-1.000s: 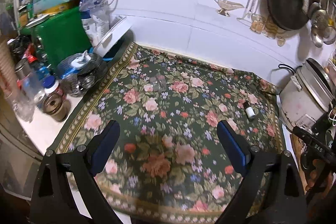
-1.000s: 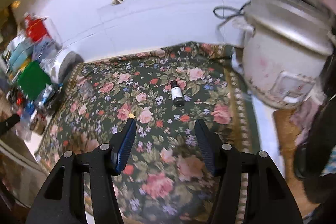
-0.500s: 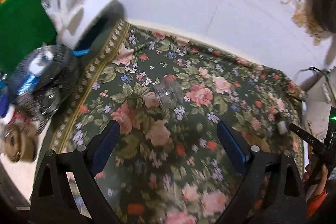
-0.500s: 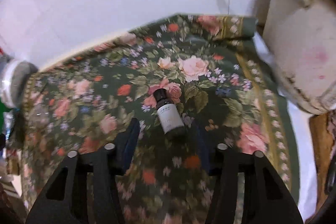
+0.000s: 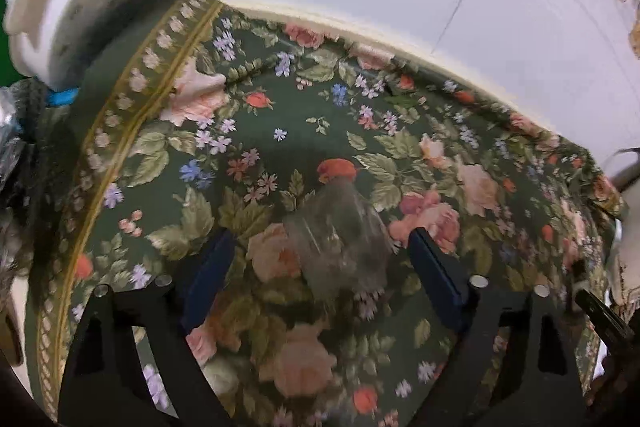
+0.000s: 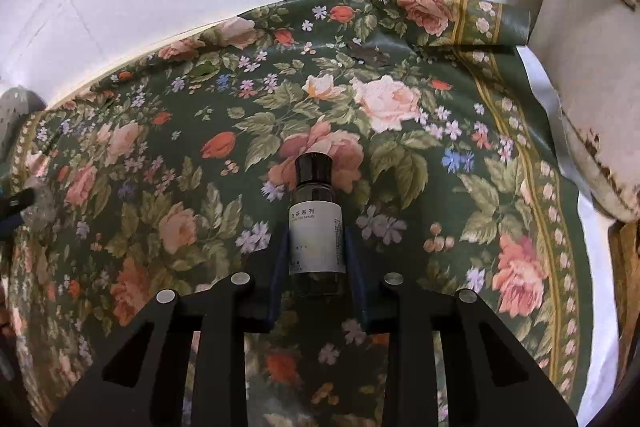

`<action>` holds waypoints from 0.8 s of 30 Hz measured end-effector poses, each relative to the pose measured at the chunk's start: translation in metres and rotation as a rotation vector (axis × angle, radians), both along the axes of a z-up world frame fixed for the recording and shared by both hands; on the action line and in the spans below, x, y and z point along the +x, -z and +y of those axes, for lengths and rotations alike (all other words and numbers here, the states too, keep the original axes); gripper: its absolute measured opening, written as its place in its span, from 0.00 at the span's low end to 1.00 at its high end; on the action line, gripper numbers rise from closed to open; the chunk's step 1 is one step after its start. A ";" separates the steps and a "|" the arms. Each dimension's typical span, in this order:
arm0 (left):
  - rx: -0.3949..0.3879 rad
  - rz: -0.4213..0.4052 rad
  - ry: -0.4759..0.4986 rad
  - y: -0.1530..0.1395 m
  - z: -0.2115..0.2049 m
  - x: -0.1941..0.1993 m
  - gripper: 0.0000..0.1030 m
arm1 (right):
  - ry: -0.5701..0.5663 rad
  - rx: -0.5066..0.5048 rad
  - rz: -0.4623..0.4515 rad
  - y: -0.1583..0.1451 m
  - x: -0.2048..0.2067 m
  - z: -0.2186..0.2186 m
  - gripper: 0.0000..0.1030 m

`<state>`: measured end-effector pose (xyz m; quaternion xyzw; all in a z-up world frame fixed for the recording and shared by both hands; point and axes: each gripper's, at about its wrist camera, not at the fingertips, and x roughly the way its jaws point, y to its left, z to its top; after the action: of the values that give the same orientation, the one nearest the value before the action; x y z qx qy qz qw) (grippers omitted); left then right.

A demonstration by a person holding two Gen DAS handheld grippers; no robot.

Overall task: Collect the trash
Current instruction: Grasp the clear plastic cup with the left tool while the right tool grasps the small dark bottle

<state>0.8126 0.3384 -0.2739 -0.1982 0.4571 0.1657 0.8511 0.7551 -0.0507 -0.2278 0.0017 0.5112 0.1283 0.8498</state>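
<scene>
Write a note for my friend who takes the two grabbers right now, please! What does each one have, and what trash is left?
Right gripper: jaws closing around the small dark bottle, which lies on the flowered cloth; the pads look to be at its sides.
Left gripper: jaws wide but closing, with the clear plastic piece between them, not yet touched.
Done: nothing collected yet; both items lie on the cloth.
Left: finish both grips, lift, and carry them to the trash. No bin shows in either view.
</scene>
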 end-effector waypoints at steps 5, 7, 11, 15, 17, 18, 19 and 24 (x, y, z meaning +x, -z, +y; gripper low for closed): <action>0.023 0.011 0.025 0.013 -0.008 0.007 0.53 | 0.009 0.054 0.009 -0.008 -0.017 -0.006 0.25; 0.023 0.009 0.041 0.013 -0.013 0.007 0.53 | 0.004 0.064 -0.001 -0.016 -0.024 -0.010 0.25; 0.052 -0.020 0.057 -0.002 -0.029 -0.004 0.53 | -0.018 0.085 -0.021 -0.026 -0.032 -0.006 0.25; 0.072 -0.060 0.077 -0.029 -0.054 -0.026 0.53 | -0.045 0.117 -0.056 -0.047 -0.047 -0.016 0.25; 0.095 -0.082 0.083 -0.045 -0.069 -0.040 0.53 | -0.058 0.132 -0.078 -0.058 -0.056 -0.021 0.25; 0.108 -0.095 0.087 -0.054 -0.079 -0.049 0.53 | -0.068 0.140 -0.091 -0.064 -0.063 -0.025 0.25; 0.116 -0.107 0.089 -0.062 -0.087 -0.056 0.53 | -0.079 0.148 -0.105 -0.072 -0.069 -0.031 0.25; 0.173 -0.176 0.069 -0.101 -0.134 -0.108 0.53 | -0.141 0.171 -0.170 -0.105 -0.105 -0.058 0.25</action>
<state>0.7047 0.2043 -0.1726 -0.1219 0.3712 0.1570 0.9070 0.6496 -0.1088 -0.1230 0.0275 0.4235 0.2304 0.8757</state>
